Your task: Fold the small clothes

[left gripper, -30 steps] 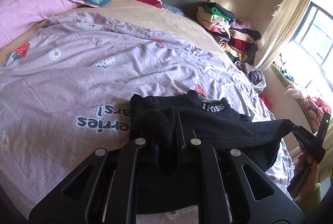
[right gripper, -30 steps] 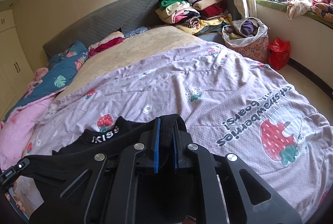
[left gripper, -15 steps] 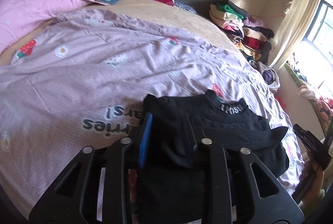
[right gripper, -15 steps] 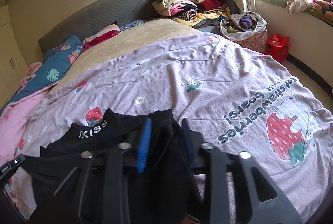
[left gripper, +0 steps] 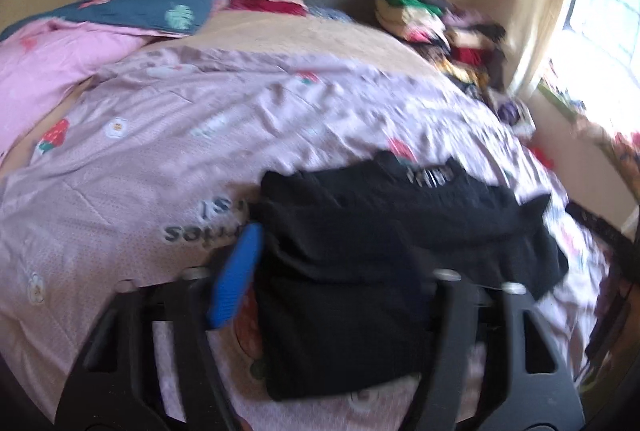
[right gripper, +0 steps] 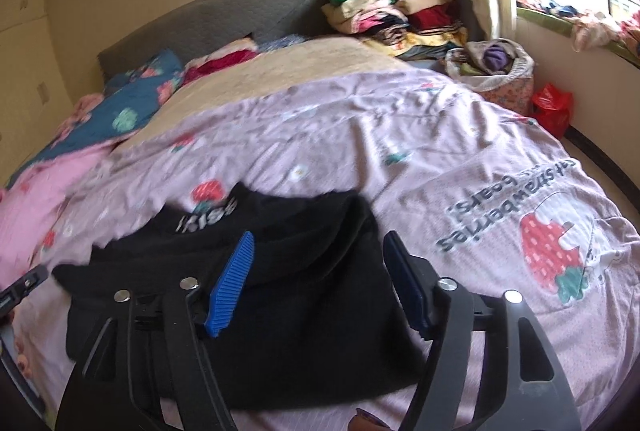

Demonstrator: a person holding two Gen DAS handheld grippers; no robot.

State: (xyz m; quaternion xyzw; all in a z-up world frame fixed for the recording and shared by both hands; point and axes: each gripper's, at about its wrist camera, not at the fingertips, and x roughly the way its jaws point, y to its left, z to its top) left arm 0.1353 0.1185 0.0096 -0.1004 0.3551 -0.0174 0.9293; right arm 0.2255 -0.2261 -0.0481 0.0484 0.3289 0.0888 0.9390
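Right wrist: lilac quilt (right gripper: 360, 135) covers bed.

Ahead of your right tongs (right gripper: 316, 283), the black garment's (right gripper: 280, 295) collar reads "KISS" in white. To their right, the lilac quilt (right gripper: 360, 135) carries upside-down dark lettering, "eat strawberries… bears!", beside a printed strawberry; the left view's lettering is blurred.
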